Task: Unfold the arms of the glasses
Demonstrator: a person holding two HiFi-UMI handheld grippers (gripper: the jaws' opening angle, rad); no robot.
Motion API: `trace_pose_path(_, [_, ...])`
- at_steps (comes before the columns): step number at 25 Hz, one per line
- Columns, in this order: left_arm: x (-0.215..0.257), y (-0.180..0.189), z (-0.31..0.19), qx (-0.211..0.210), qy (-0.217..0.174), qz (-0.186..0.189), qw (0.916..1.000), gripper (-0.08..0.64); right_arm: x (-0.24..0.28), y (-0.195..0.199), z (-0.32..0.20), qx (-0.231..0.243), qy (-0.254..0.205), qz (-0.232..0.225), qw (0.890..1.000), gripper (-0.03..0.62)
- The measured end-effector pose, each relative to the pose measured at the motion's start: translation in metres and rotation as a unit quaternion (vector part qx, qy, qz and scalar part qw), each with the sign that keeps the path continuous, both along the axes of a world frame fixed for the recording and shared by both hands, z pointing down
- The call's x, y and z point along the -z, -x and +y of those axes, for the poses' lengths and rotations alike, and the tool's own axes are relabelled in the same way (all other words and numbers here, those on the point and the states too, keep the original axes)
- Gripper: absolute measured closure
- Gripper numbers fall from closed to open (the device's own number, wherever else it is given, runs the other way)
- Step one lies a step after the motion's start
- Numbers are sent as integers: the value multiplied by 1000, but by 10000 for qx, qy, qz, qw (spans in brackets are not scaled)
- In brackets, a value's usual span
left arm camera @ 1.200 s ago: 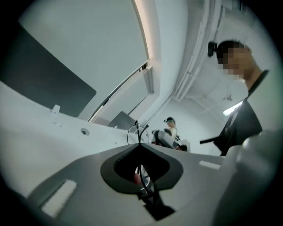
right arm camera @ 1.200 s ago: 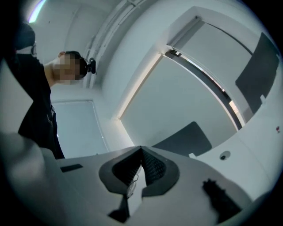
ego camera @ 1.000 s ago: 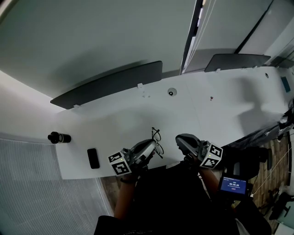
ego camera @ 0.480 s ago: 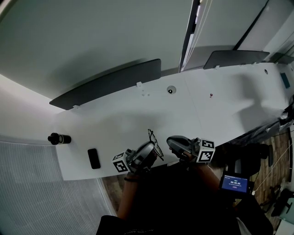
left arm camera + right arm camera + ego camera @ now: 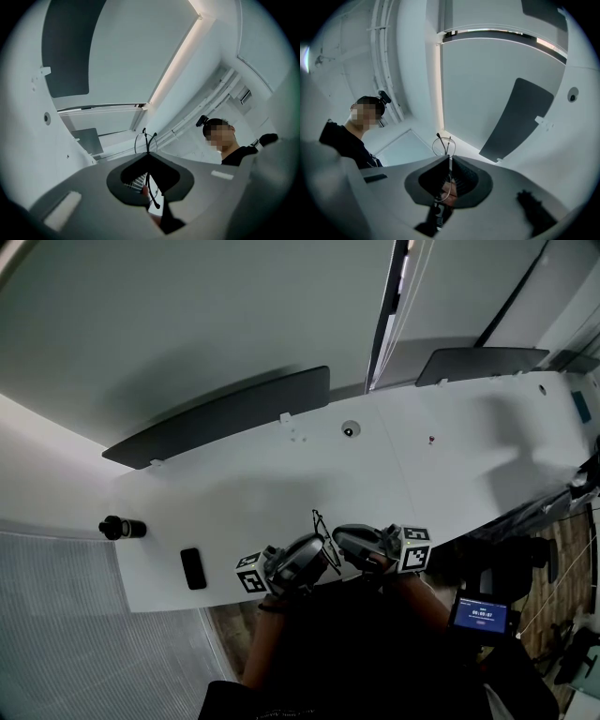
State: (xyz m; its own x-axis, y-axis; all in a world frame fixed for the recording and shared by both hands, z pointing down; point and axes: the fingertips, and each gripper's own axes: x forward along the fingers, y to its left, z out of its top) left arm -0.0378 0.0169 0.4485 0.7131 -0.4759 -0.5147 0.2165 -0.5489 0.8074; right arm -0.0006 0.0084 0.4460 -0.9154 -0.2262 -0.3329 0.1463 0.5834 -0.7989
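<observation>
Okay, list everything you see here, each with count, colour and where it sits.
glasses: one, thin dark frame, at the table's near edge, between both claws
table: one, white, spanning the view
panels: two, dark grey, along the table's far edge
cylinder: one, black, table's left end
flat slab: one, black, front left of the table
small screen: one, blue-lit, lower right, off the table
left claw: grey, shut on the glasses
right claw: grey, shut on the glasses

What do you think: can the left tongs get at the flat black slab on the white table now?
Probably not: the left tongs are shut on the thin black wire-framed glasses, which the right tongs grip too. Nothing on the white table blocks the flat black slab.
</observation>
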Motion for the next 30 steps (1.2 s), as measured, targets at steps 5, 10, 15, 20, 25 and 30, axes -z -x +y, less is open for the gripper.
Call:
trace_pose_path(5, [2, 1, 2, -32, 16, 23, 10000, 543, 3, 5, 1, 152, 139, -199, 9996, 583])
trace_pose_path(10, [1, 2, 3, -43, 46, -6, 10000, 543, 5, 6, 2, 251, 269, -375, 9986, 563])
trace_pose_path(15, [0, 3, 4, -75, 33, -10, 10000, 543, 2, 10, 4, 326, 316, -325, 9984, 538])
trace_pose_path(20, [-4, 1, 3, -122, 44, -54, 9999, 543, 1, 12, 4, 329, 334, -301, 9984, 539])
trace_pose_path(25, [-10, 1, 2, -46, 147, -123, 9998, 543, -3, 13, 3, 327, 377, -204, 9985, 575])
trace_pose_path(30, [-18, 3, 0, -29, 324, -161, 9993, 541, -10, 15, 2, 375, 597, -146, 9974, 581])
